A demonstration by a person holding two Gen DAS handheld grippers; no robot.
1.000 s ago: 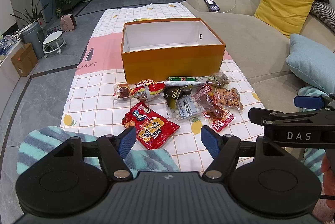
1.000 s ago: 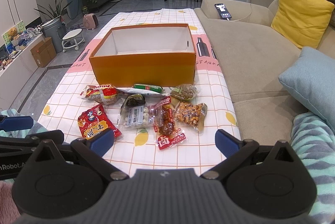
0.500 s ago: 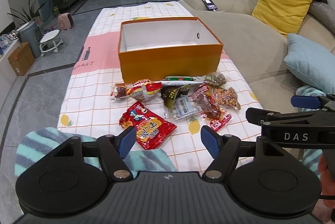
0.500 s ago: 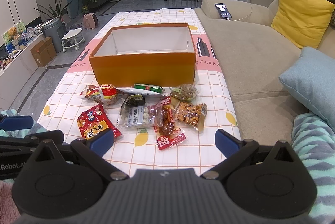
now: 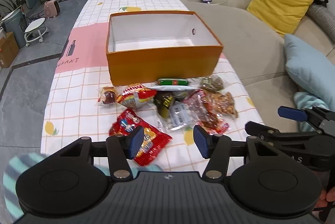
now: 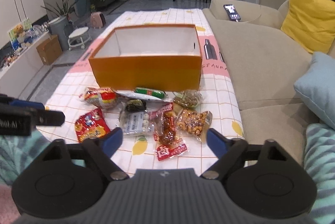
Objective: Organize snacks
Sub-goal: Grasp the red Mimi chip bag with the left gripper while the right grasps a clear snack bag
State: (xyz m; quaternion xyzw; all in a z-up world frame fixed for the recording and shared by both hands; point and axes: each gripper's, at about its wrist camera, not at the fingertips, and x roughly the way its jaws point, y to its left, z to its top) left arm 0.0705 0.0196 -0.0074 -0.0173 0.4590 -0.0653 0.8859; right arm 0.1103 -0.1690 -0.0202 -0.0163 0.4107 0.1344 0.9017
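An empty orange box [image 5: 163,64] [image 6: 146,71] with a white inside stands on the checked tablecloth [image 5: 71,98]. Several snack packets lie in a heap in front of it: a red flat bag [image 5: 144,136] [image 6: 92,127], a green sausage stick [image 5: 173,82] [image 6: 150,92], a peanut bag [image 6: 193,121], a red-label packet [image 6: 170,149]. My left gripper [image 5: 168,140] hovers over the near end of the heap, its jaws closing with nothing pressed between them. My right gripper [image 6: 163,140] hangs above the near packets, jaws also closing, nothing gripped.
A beige sofa [image 6: 261,60] runs along the table's right side with a yellow cushion [image 6: 309,20], a blue cushion [image 6: 318,85] and a phone [image 6: 231,12]. On the floor at left are a stool [image 6: 78,37], a cardboard box [image 6: 49,52] and plants. Striped fabric [image 6: 320,148] lies near me.
Both grippers have moved forward toward the snack heap and both pairs of jaws have narrowed. The left view has shifted so the box sits more to the right. Nothing was picked up.
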